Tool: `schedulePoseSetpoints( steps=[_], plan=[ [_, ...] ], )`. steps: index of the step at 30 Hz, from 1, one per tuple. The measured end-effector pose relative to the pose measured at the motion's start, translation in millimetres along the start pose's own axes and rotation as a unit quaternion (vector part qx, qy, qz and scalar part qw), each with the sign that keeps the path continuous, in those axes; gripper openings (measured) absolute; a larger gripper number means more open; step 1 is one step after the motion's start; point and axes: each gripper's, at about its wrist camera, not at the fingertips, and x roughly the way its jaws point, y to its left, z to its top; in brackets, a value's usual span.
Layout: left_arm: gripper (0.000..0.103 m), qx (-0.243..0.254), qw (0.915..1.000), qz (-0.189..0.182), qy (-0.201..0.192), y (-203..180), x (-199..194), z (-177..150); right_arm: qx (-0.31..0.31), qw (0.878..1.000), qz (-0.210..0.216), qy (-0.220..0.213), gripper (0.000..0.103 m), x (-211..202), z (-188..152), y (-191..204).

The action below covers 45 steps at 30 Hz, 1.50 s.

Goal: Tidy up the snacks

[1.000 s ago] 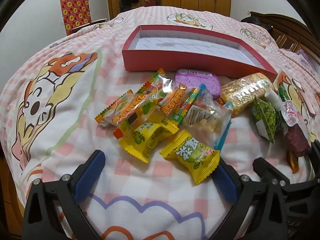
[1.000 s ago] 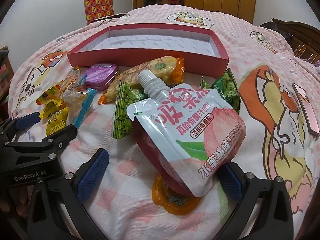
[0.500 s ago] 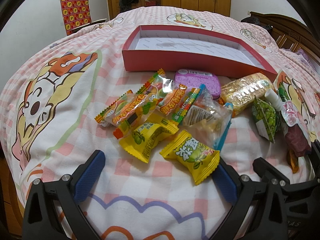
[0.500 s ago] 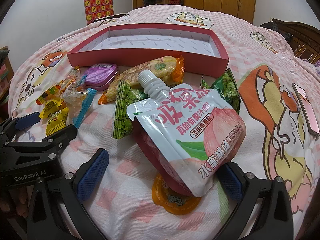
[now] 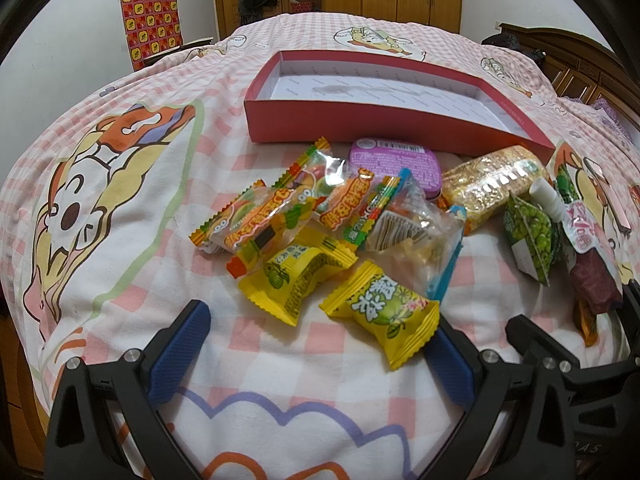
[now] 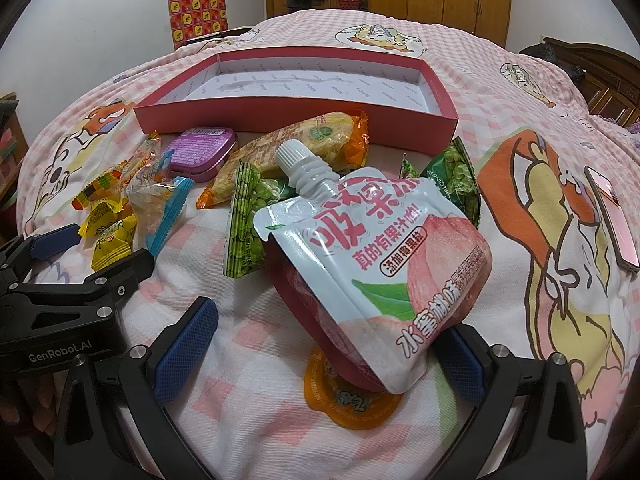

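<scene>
- Left tongs (image 5: pixel 316 344) sit wide apart and empty, low over the bed (image 5: pixel 132 264) at the near edge; a yellow candy (image 5: pixel 382 316) lies between the blue pads, close to the right one, its long axis running from near right to far left.
- Right tongs (image 6: pixel 328 348) are also spread wide with nothing gripped; the peach jelly pouch (image 6: pixel 380 264) rests between them, its bottom edge nearest the pads and its spout (image 6: pixel 298 164) pointing away toward the far left.
- An orange jelly cup (image 6: pixel 352 404) lies flat under the near end of the pouch, partly covered by it.
- Past the left tongs, a second yellow candy (image 5: pixel 298 272), clear-wrapped gummies (image 5: pixel 260 224), a purple tin (image 5: pixel 396 164) and a golden cracker pack (image 5: pixel 492 184) crowd the bedspread; a green pea packet (image 5: pixel 530 236) lies to the right.
- The red box (image 5: pixel 360 128), open and holding nothing, stands at the far side beyond the whole pile, its long side facing the tongs.
- Judgement: the sorting has hardly begun; each hand already straddles a snack, so closing and carrying it straight ahead to the box looks the likely move. The pouch is the bulkier load and may sag from a grip at its bottom edge.
</scene>
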Motion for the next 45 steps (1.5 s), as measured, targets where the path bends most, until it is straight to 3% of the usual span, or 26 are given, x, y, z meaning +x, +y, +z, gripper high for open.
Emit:
schedulePoseSetpoints(
  steps=[45],
  plan=[
    [0.102, -0.001, 1.0000, -0.008, 0.003, 4, -10, 1, 0.000, 1.000, 0.009, -0.001, 0.103, -11, 1, -4]
  ],
)
